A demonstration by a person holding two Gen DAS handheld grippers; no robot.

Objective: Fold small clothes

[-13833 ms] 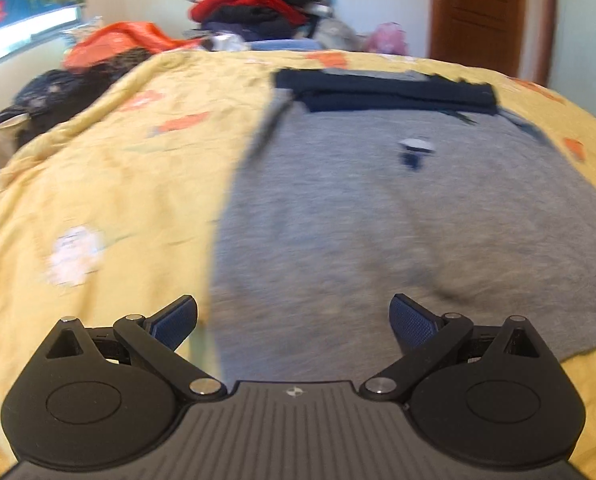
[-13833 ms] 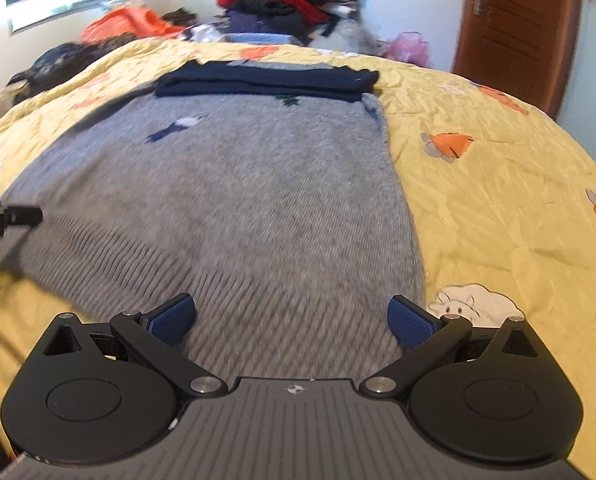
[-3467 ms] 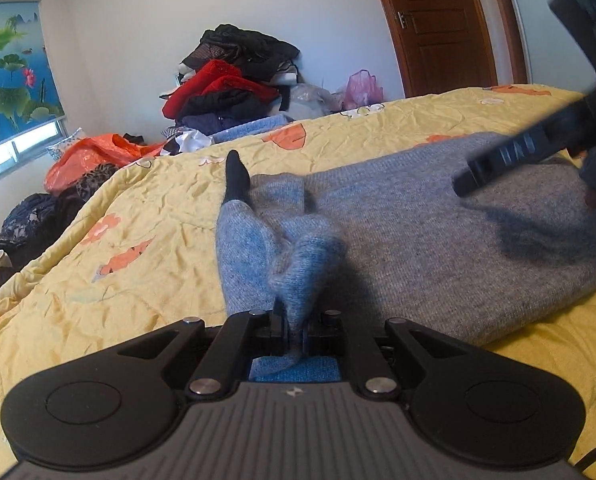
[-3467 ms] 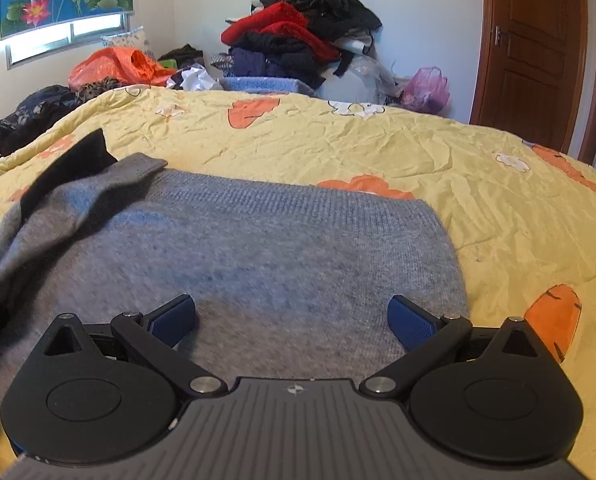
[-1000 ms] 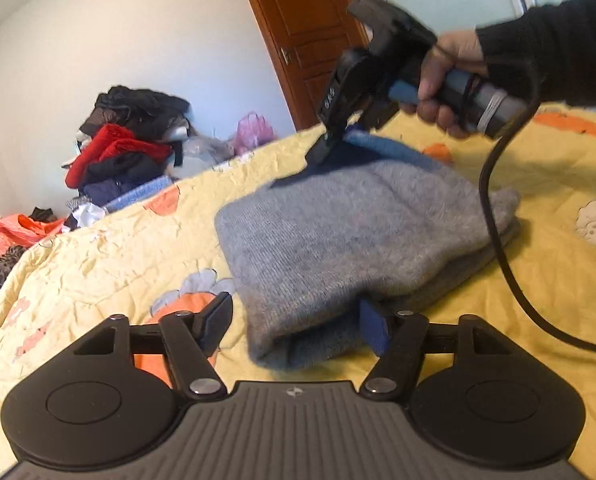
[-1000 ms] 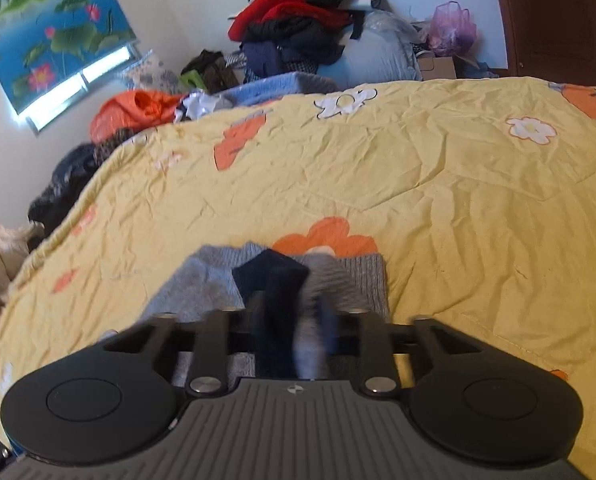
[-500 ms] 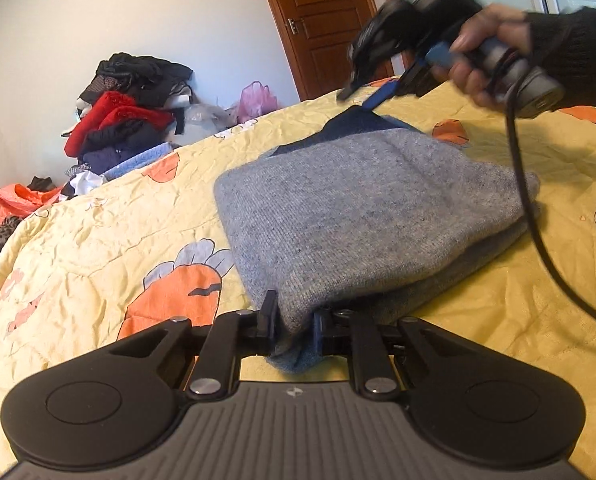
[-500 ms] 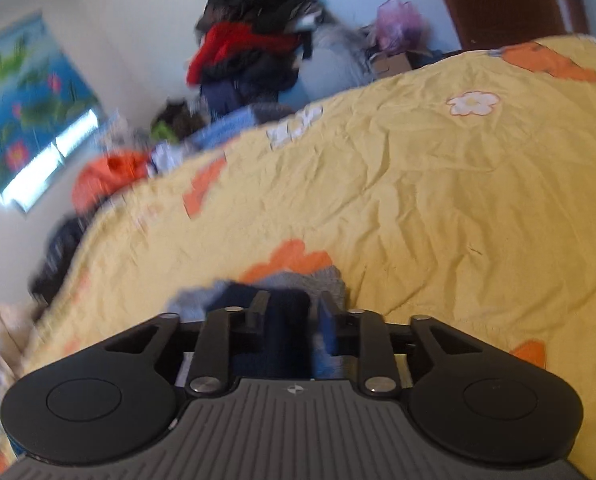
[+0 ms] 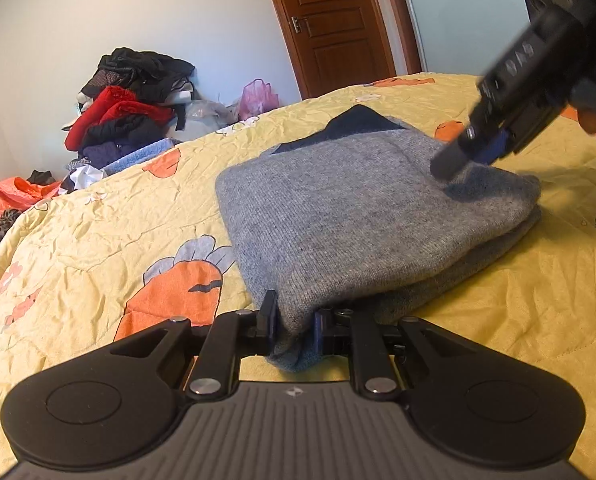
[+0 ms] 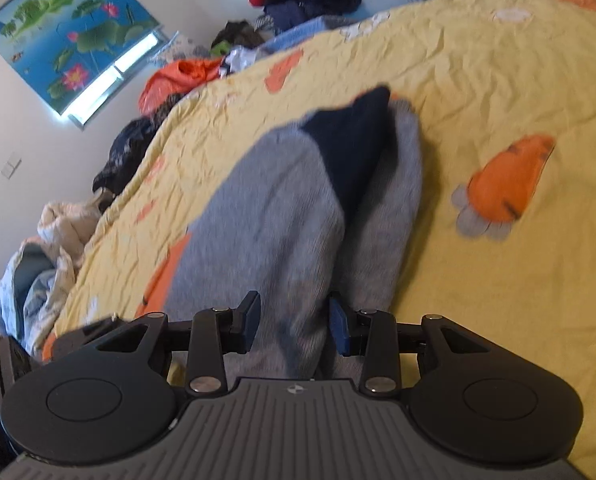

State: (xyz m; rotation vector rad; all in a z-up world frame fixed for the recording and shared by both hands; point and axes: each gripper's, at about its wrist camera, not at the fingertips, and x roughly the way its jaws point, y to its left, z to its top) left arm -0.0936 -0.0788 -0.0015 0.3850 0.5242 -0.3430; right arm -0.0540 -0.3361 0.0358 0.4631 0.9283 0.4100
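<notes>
left gripper [image 9: 292, 326]: jaws closed, low, level | right gripper [image 10: 294, 324]: jaws parted, tilted downward

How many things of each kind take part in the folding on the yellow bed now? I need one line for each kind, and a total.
Folded grey knitted sweater with dark navy part: 1
Black two-finger grippers (left gripper, right gripper): 2
Yellow bed cover with orange carrot prints: 1
Total: 4

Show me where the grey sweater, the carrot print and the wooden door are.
grey sweater [image 9: 357, 216], left wrist view, top folded layer.
carrot print [image 9: 178, 292], left wrist view, orange body on the bedspread.
wooden door [image 9: 337, 28], left wrist view, middle panel.
</notes>
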